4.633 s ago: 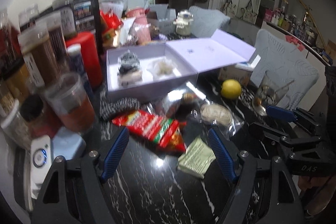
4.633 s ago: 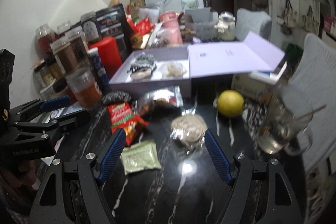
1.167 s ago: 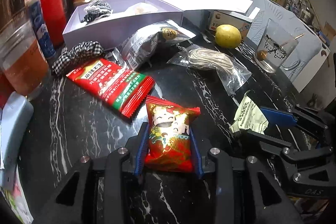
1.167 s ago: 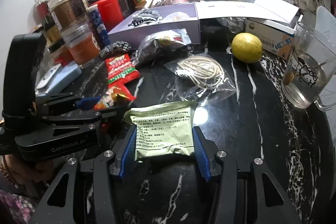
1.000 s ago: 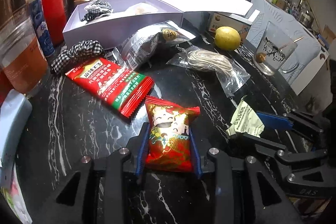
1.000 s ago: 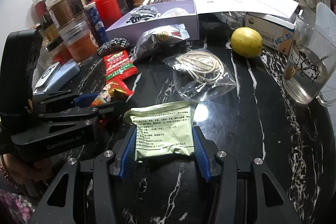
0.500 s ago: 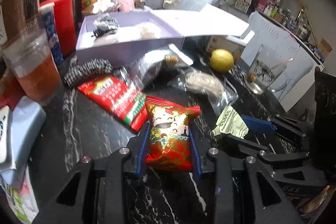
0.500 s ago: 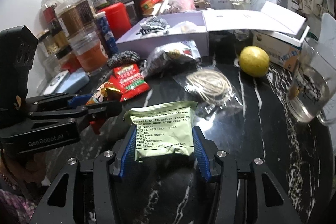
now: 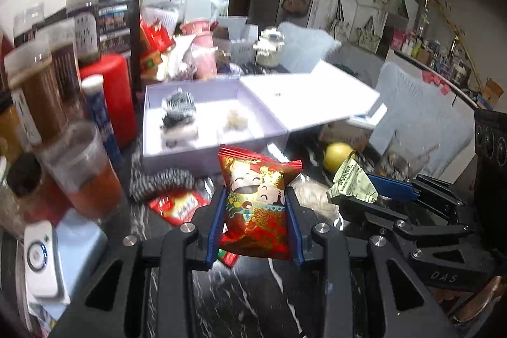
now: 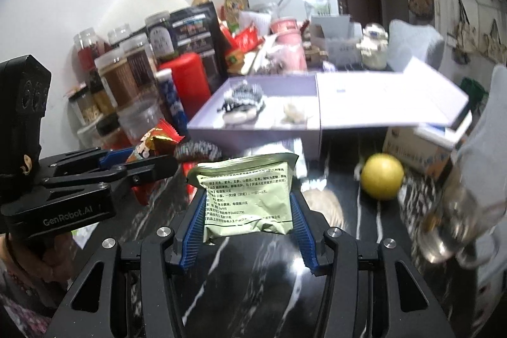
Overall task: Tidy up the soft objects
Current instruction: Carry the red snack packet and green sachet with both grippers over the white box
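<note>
Red foil snack packet [image 9: 258,205] is clamped upright between the blue pads of the left hand-held gripper [image 9: 255,213], raised clear of the black marbled surface [image 9: 240,300]. Pale green sachet [image 10: 246,198] is pinched the same way by the right hand-held gripper [image 10: 246,208]. Both packets are carried side by side, near each other. Open lilac box [image 9: 177,154] lies straight ahead of both, beyond a checked scrunchie [image 9: 161,179] and another red wrapper [image 9: 177,206] left on the surface below. A scrunchie and a pale item are seen inside the box already.

Step in hand is judged as carry-to-box. Each packet should be brought over the near wall before release, with the pads kept squeezed until it is above the box floor. Free space ahead and to the right of the items inside should be aimed for. The tall jars [image 9: 35,91] off to the left and the glass mug [image 10: 456,201] to the right should be given room.
</note>
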`<state>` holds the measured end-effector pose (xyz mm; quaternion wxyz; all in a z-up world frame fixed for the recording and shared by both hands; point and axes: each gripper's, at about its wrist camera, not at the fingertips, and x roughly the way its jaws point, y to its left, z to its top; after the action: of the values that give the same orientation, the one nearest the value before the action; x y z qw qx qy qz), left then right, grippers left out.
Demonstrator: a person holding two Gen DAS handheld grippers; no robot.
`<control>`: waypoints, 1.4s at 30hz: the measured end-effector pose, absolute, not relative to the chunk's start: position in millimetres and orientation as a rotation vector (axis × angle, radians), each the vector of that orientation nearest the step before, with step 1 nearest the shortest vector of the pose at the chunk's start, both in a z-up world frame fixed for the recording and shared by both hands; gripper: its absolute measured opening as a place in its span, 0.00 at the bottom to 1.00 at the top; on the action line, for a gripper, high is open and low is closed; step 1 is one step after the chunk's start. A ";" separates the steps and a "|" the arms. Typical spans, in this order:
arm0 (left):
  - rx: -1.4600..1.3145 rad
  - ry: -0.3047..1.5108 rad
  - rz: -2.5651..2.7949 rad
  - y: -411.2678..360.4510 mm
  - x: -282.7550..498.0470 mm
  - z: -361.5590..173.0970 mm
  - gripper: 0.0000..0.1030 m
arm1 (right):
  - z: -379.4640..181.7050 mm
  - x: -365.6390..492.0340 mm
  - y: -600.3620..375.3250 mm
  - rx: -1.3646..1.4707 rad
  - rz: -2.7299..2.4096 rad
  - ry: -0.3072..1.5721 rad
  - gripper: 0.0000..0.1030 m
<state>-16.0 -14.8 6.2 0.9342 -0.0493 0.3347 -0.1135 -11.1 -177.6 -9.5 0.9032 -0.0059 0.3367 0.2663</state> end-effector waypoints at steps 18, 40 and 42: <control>-0.066 0.490 -0.182 1.6 57.4 71.3 0.33 | 54.4 70.6 -158.7 -0.057 0.565 0.561 0.50; -0.113 0.512 -0.024 35.6 187.1 53.4 0.33 | 59.5 206.0 -120.0 -0.026 0.596 0.573 0.50; -0.097 0.537 -0.006 36.7 193.5 44.6 0.33 | 52.7 216.3 -117.8 -0.022 0.605 0.582 0.50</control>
<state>193.5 36.7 44.7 0.9629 -0.0477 0.2654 -0.0032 216.3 -117.8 52.7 0.9132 -0.0107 0.2826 0.2936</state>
